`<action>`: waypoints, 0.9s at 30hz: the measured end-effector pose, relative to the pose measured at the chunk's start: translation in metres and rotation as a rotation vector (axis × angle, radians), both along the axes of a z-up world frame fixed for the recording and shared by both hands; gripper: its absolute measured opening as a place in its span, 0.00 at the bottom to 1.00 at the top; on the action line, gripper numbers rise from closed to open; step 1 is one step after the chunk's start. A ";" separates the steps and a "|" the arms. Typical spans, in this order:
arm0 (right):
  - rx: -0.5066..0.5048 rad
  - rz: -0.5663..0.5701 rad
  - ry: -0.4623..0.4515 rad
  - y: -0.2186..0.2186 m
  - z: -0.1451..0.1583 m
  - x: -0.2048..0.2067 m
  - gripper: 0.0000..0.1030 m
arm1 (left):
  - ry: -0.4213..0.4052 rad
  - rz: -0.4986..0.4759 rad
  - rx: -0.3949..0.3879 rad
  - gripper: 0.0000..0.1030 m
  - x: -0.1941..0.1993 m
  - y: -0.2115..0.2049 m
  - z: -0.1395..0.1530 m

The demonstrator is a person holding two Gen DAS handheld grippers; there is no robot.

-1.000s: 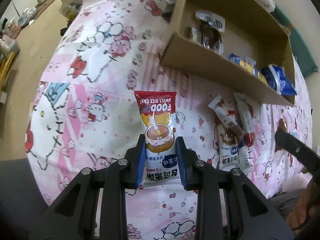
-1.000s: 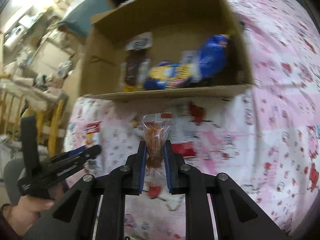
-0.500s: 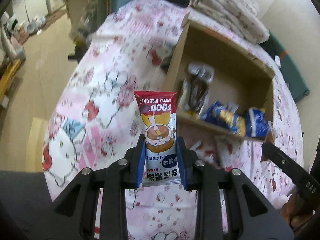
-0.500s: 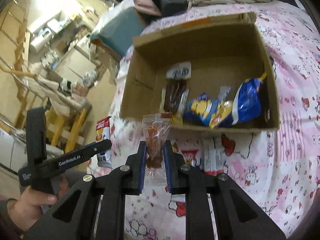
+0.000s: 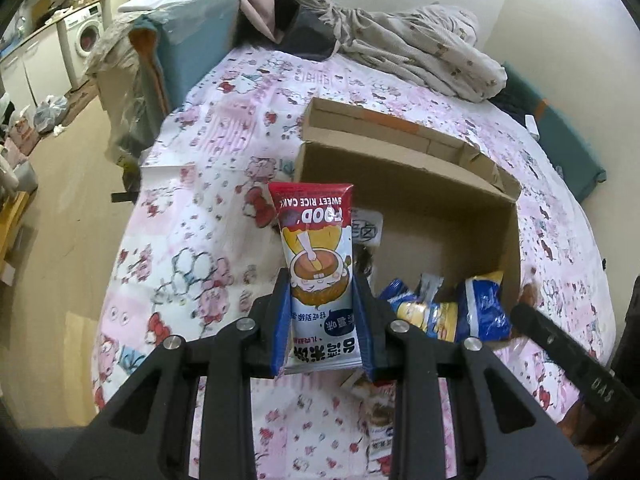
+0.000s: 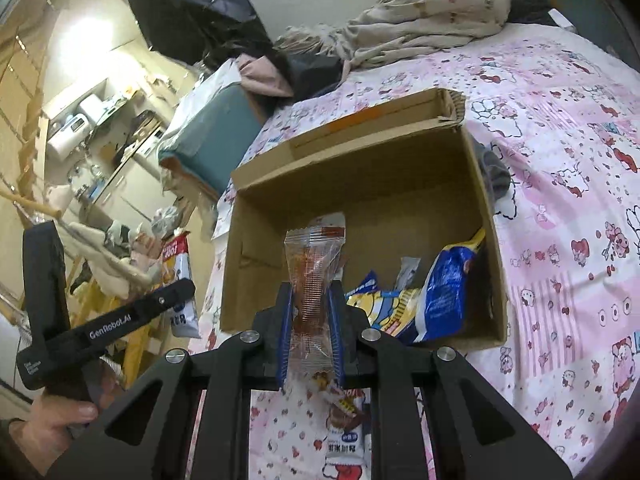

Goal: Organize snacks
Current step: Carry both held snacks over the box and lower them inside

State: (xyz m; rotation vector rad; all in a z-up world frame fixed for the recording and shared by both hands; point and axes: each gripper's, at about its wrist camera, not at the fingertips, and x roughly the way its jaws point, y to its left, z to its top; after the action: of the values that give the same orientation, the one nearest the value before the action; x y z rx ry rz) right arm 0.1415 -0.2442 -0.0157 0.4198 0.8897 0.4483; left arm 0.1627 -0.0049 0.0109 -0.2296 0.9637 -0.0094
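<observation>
The left gripper (image 5: 322, 326), its blue-padded black fingers closed on a red-and-white sweet rice cake packet (image 5: 318, 276), holds the snack upright above a pink cartoon-print bedspread (image 5: 192, 216), in front of the near left corner of an open brown cardboard box (image 5: 404, 168). The right gripper (image 6: 310, 334) is clamped on a clear plastic packet of brown snack (image 6: 314, 280), raised in front of the box's open top, the left hand (image 6: 52, 424) and its tool visible off to the side. Below the right gripper, more rice cake packets (image 6: 344, 436) lie on the bedspread just short of the box's near wall. Inside the box, a blue-and-yellow snack bag (image 6: 384, 312) and a blue foil bag (image 6: 448, 288) rest against the near right corner, with a dark-wrapped snack (image 5: 366, 252) towards the left side. Beyond the box, a heap of crumpled beige bedding (image 5: 420, 48) sits at the far end of the bed, beside a teal cushion (image 6: 216, 144).
</observation>
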 end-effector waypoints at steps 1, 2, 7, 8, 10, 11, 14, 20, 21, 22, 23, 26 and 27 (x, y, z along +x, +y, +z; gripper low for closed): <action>-0.005 -0.003 0.001 0.000 -0.001 0.001 0.17 | 0.003 -0.007 0.000 0.24 0.004 -0.002 -0.002; -0.012 -0.004 0.005 0.001 -0.003 0.003 0.17 | 0.006 -0.017 0.007 0.24 0.008 -0.006 -0.004; -0.034 -0.002 0.020 0.003 -0.009 0.015 0.17 | -0.004 -0.085 0.059 0.24 0.025 -0.025 -0.010; -0.037 -0.002 0.024 0.003 -0.010 0.017 0.17 | -0.008 -0.097 0.068 0.24 0.027 -0.028 -0.012; -0.047 -0.001 0.036 0.005 -0.015 0.023 0.17 | -0.012 -0.106 0.068 0.24 0.029 -0.030 -0.017; -0.052 0.000 0.042 0.006 -0.018 0.026 0.17 | -0.013 -0.107 0.067 0.24 0.031 -0.030 -0.020; -0.067 0.002 0.062 0.009 -0.026 0.033 0.17 | -0.008 -0.082 0.041 0.24 0.036 -0.026 -0.028; -0.073 -0.007 0.103 0.007 -0.038 0.040 0.18 | 0.009 -0.088 0.026 0.24 0.043 -0.023 -0.039; -0.074 -0.008 0.111 0.007 -0.040 0.040 0.18 | 0.012 -0.091 0.024 0.24 0.044 -0.023 -0.040; -0.073 -0.007 0.116 0.007 -0.042 0.040 0.18 | 0.014 -0.092 0.025 0.24 0.044 -0.022 -0.040; -0.074 -0.009 0.119 0.007 -0.043 0.040 0.18 | 0.016 -0.094 0.026 0.25 0.045 -0.022 -0.041; -0.077 -0.015 0.127 0.006 -0.044 0.041 0.18 | 0.021 -0.094 0.026 0.25 0.045 -0.022 -0.042; -0.076 -0.019 0.131 0.005 -0.045 0.041 0.18 | 0.025 -0.097 0.026 0.25 0.044 -0.023 -0.042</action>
State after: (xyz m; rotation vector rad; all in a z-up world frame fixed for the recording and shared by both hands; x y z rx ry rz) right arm 0.1822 -0.2389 -0.0610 0.3905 1.0257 0.3713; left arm 0.2070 -0.0278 -0.0316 -0.1592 0.9981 -0.0835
